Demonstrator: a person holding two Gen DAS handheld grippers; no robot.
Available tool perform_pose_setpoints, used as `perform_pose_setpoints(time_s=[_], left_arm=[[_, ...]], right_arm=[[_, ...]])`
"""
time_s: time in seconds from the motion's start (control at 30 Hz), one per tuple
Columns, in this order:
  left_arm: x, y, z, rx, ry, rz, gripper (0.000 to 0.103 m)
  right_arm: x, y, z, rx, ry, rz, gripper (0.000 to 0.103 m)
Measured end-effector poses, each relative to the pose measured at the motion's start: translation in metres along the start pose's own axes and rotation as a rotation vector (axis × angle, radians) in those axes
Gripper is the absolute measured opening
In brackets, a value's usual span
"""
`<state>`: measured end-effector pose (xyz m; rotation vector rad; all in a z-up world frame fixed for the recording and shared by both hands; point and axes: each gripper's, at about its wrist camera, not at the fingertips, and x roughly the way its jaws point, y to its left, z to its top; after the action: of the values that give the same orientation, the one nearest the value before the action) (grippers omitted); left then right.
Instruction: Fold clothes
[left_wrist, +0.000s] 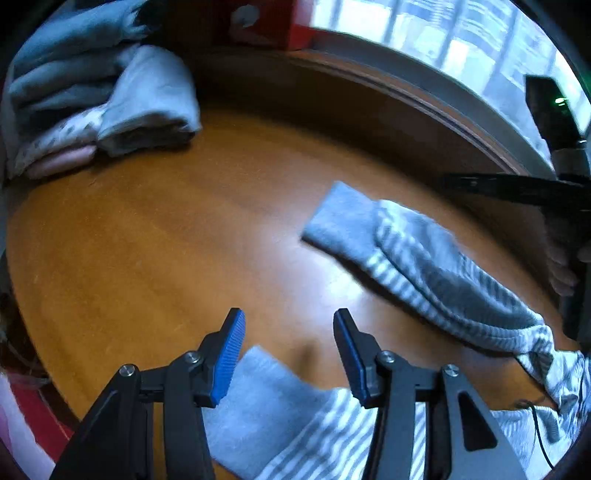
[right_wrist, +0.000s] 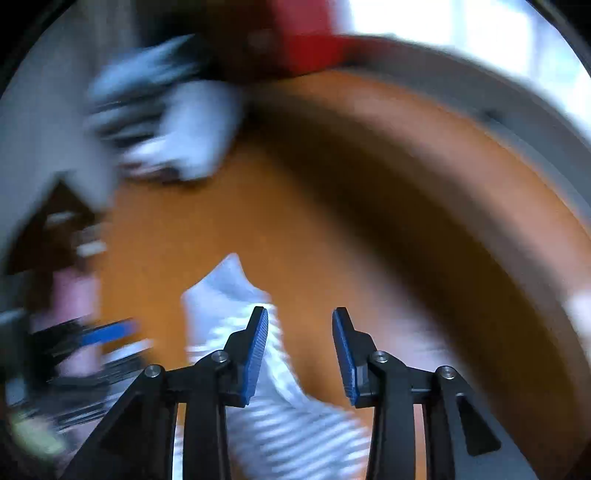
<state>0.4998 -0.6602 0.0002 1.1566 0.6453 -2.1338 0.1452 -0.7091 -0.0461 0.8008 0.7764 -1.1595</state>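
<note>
Orange-brown wooden table (left_wrist: 155, 236): striped grey garment (left_wrist: 424, 266) lying spread out, folded clothes stack (left_wrist: 96, 110) at far-left edge.

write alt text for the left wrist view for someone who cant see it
An open left tool with blue pads hovers over a wooden table, above one leg of grey striped pants spread across the table. A pile of folded clothes sits at the far left, and the right tool's black body shows at the right edge.
</note>
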Motion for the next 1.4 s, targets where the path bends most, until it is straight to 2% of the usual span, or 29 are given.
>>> perform_pose_setpoints(time_s=[0.13, 0.2, 0.33, 0.37, 0.43, 0.6, 0.77, 0.8, 0.9, 1.1, 1.2, 1.33, 1.4], left_arm=[[0.006, -0.04, 0.021, 0.167, -0.023, -0.047, 0.047], [0.016, -0.065, 0.034, 0.263, -0.013, -0.052, 0.047], [0.056, -0.099, 0.048, 0.37, 0.058, -0.022, 0.047], [0.063, -0.104, 0.049, 0.389, 0.062, -0.001, 0.052], [0.064, -0.109, 0.051, 0.42, 0.068, 0.039, 0.054], [0.06, -0.079, 0.052, 0.28, 0.137, 0.101, 0.054], [0.054, -0.063, 0.045, 0.27, 0.168, 0.124, 0.056], [0.053, -0.063, 0.043, 0.279, 0.17, 0.138, 0.056], [0.042, -0.073, 0.033, 0.303, 0.142, 0.109, 0.056], [0.021, -0.094, 0.013, 0.35, 0.084, 0.048, 0.056], [0.011, -0.108, 0.002, 0.379, 0.061, 0.018, 0.056], [0.005, -0.14, -0.016, 0.43, 0.061, -0.001, 0.056], [0.006, -0.157, -0.023, 0.452, 0.065, 0.0, 0.056]], right_arm=[[-0.029, -0.002, -0.017, -0.013, -0.066, -0.096, 0.036], [-0.058, -0.012, -0.051, 0.006, -0.114, -0.15, 0.037], [-0.1, -0.018, -0.103, 0.119, -0.17, -0.225, 0.043], [-0.107, -0.02, -0.119, 0.152, -0.164, -0.263, 0.043], [-0.121, -0.023, -0.154, 0.223, -0.145, -0.349, 0.044], [-0.166, -0.034, -0.244, 0.413, -0.116, -0.514, 0.044], [-0.191, -0.041, -0.305, 0.627, -0.145, -0.591, 0.044], [-0.195, -0.042, -0.317, 0.669, -0.152, -0.606, 0.044], [-0.212, -0.048, -0.349, 0.775, -0.173, -0.647, 0.044], [-0.255, -0.089, -0.394, 0.859, -0.183, -0.692, 0.045], [-0.273, -0.116, -0.405, 0.878, -0.183, -0.651, 0.046], [-0.288, -0.158, -0.402, 0.848, -0.176, -0.629, 0.048], [-0.295, -0.194, -0.407, 0.887, -0.158, -0.626, 0.048]])
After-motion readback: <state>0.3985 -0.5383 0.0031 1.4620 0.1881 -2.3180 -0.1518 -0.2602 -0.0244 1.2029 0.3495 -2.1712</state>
